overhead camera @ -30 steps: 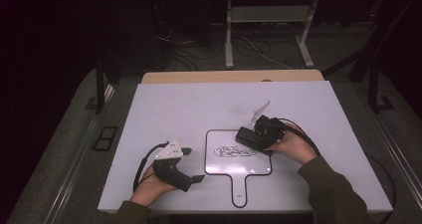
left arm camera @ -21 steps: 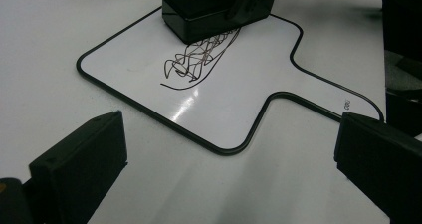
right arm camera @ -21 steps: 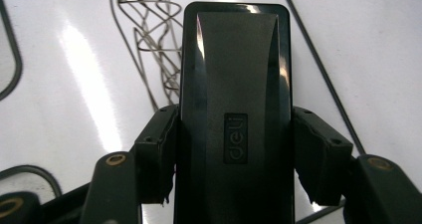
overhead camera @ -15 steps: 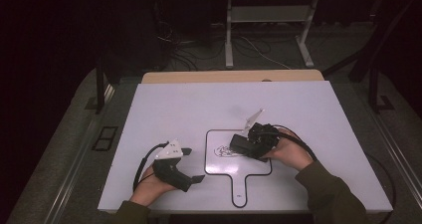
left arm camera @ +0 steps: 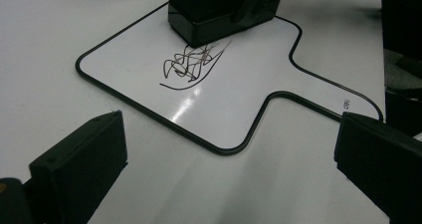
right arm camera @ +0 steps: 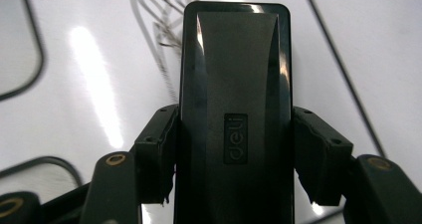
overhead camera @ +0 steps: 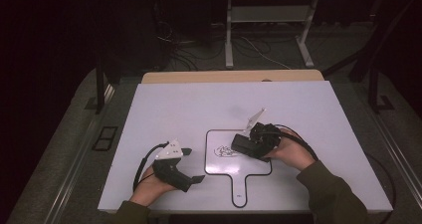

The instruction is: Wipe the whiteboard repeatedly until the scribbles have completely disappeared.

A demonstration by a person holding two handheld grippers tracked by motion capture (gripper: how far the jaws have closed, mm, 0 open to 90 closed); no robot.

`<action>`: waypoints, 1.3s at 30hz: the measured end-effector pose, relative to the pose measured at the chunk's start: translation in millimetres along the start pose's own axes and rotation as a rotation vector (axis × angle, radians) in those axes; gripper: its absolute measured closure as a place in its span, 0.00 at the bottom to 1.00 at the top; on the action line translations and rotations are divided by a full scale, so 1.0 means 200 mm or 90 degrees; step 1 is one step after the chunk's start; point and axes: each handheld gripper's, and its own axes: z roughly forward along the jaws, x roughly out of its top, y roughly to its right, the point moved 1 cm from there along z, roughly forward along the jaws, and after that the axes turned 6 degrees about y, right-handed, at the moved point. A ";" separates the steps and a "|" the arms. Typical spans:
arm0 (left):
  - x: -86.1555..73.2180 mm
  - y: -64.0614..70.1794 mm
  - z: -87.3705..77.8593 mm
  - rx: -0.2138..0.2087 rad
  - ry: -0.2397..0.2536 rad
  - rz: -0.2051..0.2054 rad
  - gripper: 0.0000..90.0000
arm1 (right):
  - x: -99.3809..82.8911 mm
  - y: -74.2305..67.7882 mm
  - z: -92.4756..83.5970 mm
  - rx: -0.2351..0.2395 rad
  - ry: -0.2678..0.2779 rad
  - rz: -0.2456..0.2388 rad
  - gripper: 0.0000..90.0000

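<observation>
Jaws of your right gripper [overhead camera: 247, 145] are closed against both long sides of a black eraser [right arm camera: 234, 109], which carries a "deli" mark on its top, and you hold it low over the small whiteboard [overhead camera: 219, 166], at that board's far right part; whether it touches the surface cannot be told. Just past the eraser's front end lies a dark scribble [left arm camera: 191, 64], near the middle of the paddle-shaped board, whose black-edged handle [overhead camera: 240, 191] points toward the near edge of the white worktop [overhead camera: 199, 104]. Your left gripper [overhead camera: 191, 165] rests by the near left part of the worktop, just left of the whiteboard, its jaws spread wide with nothing between them, your left hand [overhead camera: 149, 186] under it and its cable [overhead camera: 144, 159] looping behind. Your right hand [overhead camera: 293, 154] sits to the right of the board, sleeve toward the near right corner
</observation>
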 end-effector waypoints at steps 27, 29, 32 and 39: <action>0.00 0.00 0.00 0.002 0.000 0.000 0.00 | -0.05 0.03 -0.03 -0.027 -0.005 0.025 0.43; 0.00 0.00 0.00 0.002 0.000 0.000 0.00 | -0.05 0.02 -0.03 -0.027 -0.008 0.017 0.43; 0.00 0.00 0.00 0.002 -0.001 0.001 0.00 | -0.05 0.02 -0.03 -0.022 -0.007 0.012 0.43; 0.00 0.00 0.00 0.002 -0.004 0.005 0.00 | -0.07 0.12 -0.03 -0.047 0.002 0.057 0.43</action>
